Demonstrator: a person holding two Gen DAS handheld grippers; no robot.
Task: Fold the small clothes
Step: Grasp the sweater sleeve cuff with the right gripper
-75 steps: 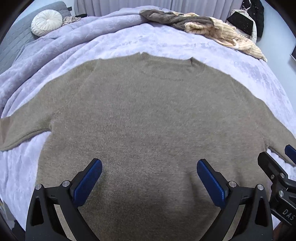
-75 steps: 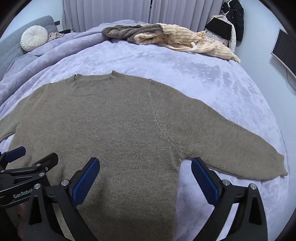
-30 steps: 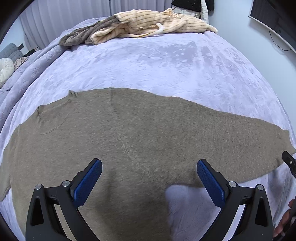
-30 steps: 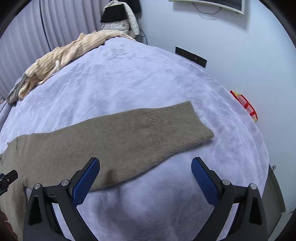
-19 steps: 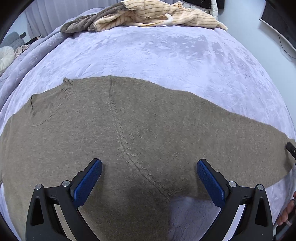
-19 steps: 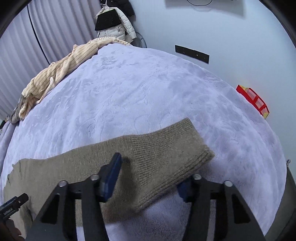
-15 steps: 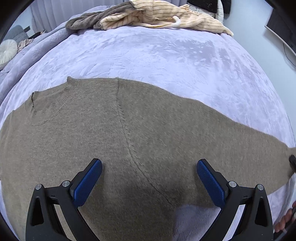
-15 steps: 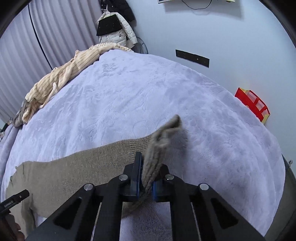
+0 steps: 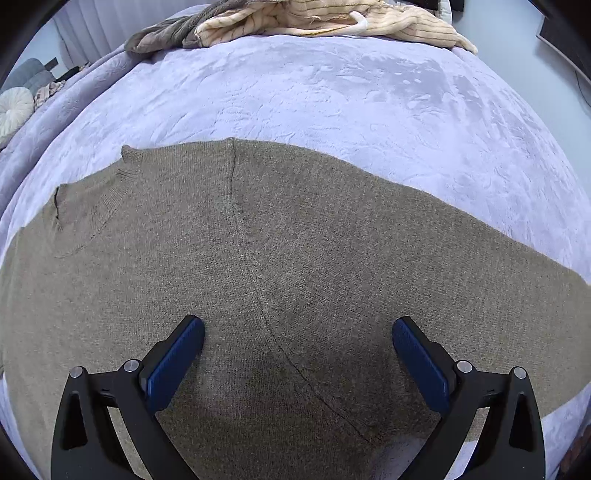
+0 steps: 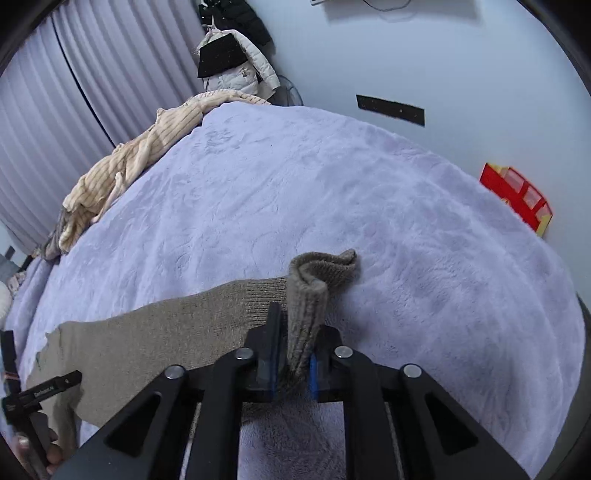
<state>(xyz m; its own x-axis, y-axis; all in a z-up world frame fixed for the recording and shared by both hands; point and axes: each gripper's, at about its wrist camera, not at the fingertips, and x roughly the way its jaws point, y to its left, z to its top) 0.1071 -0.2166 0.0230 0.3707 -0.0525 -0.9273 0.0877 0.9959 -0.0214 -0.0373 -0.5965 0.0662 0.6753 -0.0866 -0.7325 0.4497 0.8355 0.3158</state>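
Observation:
An olive-brown knitted sweater (image 9: 280, 266) lies flat on the lavender bedspread (image 9: 332, 96). My left gripper (image 9: 297, 347) is open above the seam where its right sleeve joins the body, jaws wide apart. In the right wrist view, my right gripper (image 10: 291, 354) is shut on the ribbed cuff (image 10: 314, 284) of that sleeve, which bunches up between the jaws and lifts off the bed. The rest of the sleeve (image 10: 166, 336) lies flat to the left. The left gripper's tip (image 10: 44, 391) shows at the lower left there.
A cream striped garment (image 9: 325, 16) and a grey-brown one (image 9: 166, 33) are piled at the bed's far edge. A round white cushion (image 9: 14, 110) is far left. A red box (image 10: 517, 199) sits on the floor by the wall. A jacket (image 10: 232, 55) hangs near the curtains.
My right gripper moved out to the sleeve cuff, closed on it and has lifted it slightly. My left gripper moved right across the sweater to the shoulder seam, staying open.

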